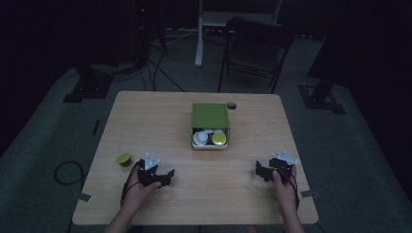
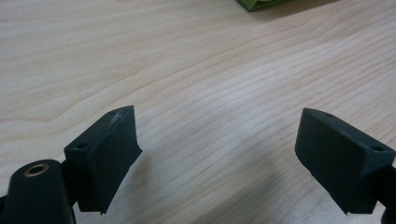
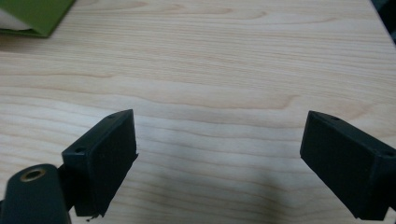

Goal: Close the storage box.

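Note:
A green box (image 1: 210, 115) stands at the middle of the wooden table (image 1: 145, 121), its near side open, with a white cup (image 1: 200, 138) and a yellow-lidded jar (image 1: 219, 139) inside. A small yellow-green cup (image 1: 124, 159) sits alone near the left edge. My left gripper (image 1: 163, 178) rests low on the table just right of that cup, held by a hand; its jaws stand open over bare wood (image 2: 215, 154). My right gripper (image 1: 263, 171) lies near the right front, also open with nothing between its jaws (image 3: 217, 158). A corner of the green box (image 3: 37, 16) is in the right gripper view.
A folding chair (image 1: 255, 46) and a white stand (image 1: 200, 34) are behind the table in a dark room. Cables (image 1: 65, 172) lie on the floor at the left. A small dark round thing (image 1: 231, 105) sits at the table's far edge.

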Demonstrator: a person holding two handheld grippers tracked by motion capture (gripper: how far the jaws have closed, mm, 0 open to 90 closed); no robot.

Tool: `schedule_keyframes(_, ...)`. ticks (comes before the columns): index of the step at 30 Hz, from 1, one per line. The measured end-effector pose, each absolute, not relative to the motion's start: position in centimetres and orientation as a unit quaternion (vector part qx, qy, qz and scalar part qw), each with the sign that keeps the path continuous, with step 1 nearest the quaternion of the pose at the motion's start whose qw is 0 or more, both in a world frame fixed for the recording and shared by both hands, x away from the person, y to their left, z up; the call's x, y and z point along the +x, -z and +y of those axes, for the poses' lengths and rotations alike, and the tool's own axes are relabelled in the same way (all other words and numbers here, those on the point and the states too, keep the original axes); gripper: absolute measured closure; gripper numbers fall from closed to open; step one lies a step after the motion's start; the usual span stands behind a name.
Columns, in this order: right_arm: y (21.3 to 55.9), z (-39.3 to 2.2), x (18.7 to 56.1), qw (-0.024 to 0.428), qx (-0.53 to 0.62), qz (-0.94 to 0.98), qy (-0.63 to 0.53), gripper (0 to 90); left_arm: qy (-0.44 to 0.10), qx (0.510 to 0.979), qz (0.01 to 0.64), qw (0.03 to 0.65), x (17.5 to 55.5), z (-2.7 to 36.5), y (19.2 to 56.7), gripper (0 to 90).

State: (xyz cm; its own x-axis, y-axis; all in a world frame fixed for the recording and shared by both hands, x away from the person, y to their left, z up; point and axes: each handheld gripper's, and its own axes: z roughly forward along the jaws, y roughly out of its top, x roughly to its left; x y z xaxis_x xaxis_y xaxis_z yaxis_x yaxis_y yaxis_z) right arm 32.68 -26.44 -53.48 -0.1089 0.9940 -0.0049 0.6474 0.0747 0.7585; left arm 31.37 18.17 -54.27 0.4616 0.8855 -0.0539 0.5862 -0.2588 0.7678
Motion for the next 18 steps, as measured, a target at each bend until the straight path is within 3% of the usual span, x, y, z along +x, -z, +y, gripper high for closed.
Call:
schedule_keyframes(10,54.5,-27.0,32.7,0.29,0.635,0.67,-0.253,10.4,-0.201,0.765,0.501,0.351,31.1,18.1,54.4,14.7)
schedule_keyframes(18,55.0,-27.6,32.6,0.269,0.649,0.653,-0.284,10.5,-0.209,0.781,0.494,0.321,30.9,17.7,54.5,14.8)
